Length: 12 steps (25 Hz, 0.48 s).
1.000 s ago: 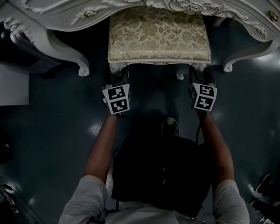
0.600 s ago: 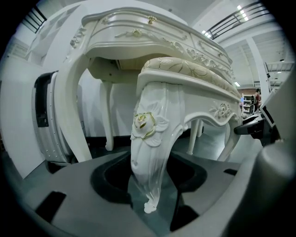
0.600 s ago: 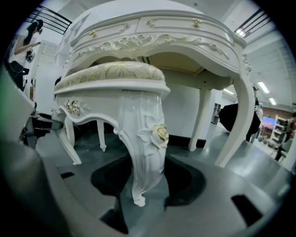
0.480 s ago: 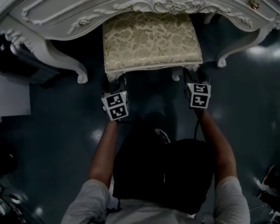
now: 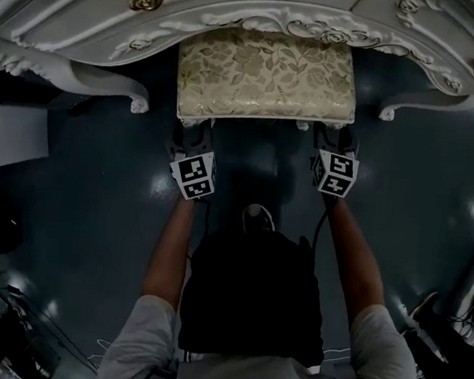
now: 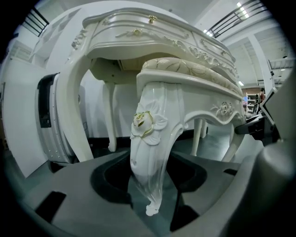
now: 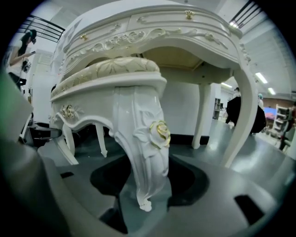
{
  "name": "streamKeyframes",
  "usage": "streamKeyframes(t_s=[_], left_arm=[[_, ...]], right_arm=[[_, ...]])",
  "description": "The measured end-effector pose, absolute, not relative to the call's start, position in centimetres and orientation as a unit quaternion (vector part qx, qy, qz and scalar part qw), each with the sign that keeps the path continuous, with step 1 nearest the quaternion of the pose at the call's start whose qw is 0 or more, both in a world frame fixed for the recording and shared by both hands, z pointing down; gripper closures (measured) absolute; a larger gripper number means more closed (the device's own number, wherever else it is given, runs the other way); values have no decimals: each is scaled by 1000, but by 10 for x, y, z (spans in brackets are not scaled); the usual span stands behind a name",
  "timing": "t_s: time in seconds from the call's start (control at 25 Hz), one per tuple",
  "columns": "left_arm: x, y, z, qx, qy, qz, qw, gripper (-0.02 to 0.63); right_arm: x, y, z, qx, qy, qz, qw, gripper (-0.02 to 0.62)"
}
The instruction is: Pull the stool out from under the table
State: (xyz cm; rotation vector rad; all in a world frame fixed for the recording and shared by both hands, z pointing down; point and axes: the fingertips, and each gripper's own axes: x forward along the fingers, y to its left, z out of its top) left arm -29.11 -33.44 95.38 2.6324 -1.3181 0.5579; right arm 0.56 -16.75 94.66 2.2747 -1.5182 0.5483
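Note:
The stool [image 5: 265, 75], with a gold floral cushion and white carved legs, stands partly under the ornate white table [image 5: 237, 14]. My left gripper [image 5: 190, 138] is low at the stool's front left leg [image 6: 148, 148]. That leg stands between the jaws of the left gripper [image 6: 150, 201], which are closed round it. My right gripper [image 5: 332, 142] is at the front right leg [image 7: 145, 143]. The right gripper [image 7: 143, 201] has that leg between its jaws, which are opening slightly. Both legs' feet rest on the dark floor.
A dark grey unit [image 6: 51, 120] sits under the table's left end, by a curved table leg [image 6: 76, 106]. Another table leg [image 7: 240, 115] curves down on the right. The person's shoe [image 5: 257, 218] is between the arms. People stand far off at the right [image 7: 243, 111].
The head view has shifted. Both grippers have stayed at the stool's front legs. The shoe has moved a little to the left. The stool shows no clear move relative to the table.

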Motion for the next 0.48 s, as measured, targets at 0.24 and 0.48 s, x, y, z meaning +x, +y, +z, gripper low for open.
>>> streamKeyframes(t_s=[0.24,0.48], left_arm=[[-289,-331,956,865,-429,237,110,368],[-302,-311,956,848,-429,279,137,368]], right_arm=[[8,-167,950,794,-518,247,199,342],[0,-156,948,766,-529,282,231,342]])
